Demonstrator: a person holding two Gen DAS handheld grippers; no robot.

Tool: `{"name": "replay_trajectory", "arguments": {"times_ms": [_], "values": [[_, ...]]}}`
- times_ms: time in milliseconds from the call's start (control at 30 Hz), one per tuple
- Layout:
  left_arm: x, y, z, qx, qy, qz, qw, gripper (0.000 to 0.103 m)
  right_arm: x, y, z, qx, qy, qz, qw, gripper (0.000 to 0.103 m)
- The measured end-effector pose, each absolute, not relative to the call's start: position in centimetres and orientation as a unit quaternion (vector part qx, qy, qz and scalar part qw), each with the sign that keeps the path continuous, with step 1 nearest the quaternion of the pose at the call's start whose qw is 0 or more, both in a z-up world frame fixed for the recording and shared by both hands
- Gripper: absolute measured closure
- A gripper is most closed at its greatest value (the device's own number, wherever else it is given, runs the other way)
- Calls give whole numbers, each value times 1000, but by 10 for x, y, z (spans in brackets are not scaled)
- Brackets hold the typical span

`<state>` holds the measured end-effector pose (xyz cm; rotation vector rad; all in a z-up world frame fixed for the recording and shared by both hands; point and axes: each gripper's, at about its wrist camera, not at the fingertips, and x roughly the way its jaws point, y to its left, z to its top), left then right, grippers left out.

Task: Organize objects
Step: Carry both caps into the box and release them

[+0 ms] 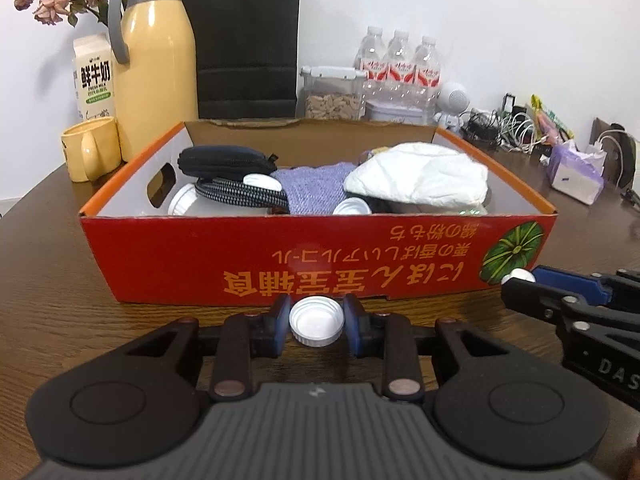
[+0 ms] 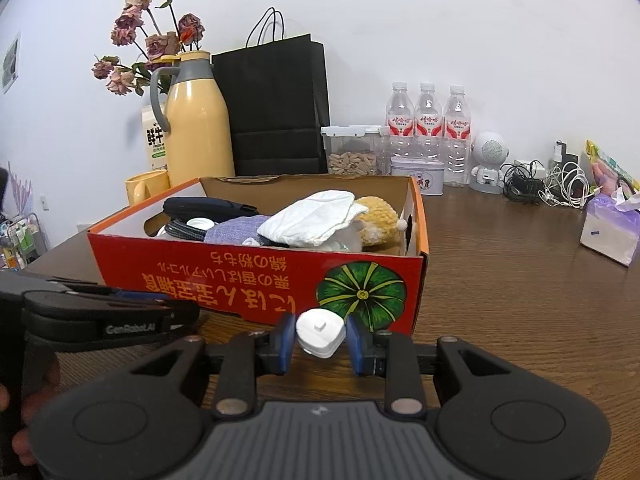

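With its pads pinching a white bottle cap (image 1: pixel 317 326) at lower centre, the left hand-held gripper (image 1: pixel 317 327) sits before the red box (image 1: pixel 280 260), presumably the cap's destination; the right hand-held gripper (image 2: pixel 320 340) likewise clamps a white plug (image 2: pixel 320 333), lifted off the counter (image 2: pixel 520 300).
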<state>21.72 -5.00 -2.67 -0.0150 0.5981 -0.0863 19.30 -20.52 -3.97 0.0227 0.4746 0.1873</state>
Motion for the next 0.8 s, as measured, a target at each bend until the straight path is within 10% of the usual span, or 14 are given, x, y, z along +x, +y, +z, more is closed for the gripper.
{"name": "replay_trajectory", "arguments": {"times_ms": [800], "values": [[245, -17, 62, -43, 169, -46, 984, 74, 250, -159, 34, -22, 151, 128, 980, 77]]}}
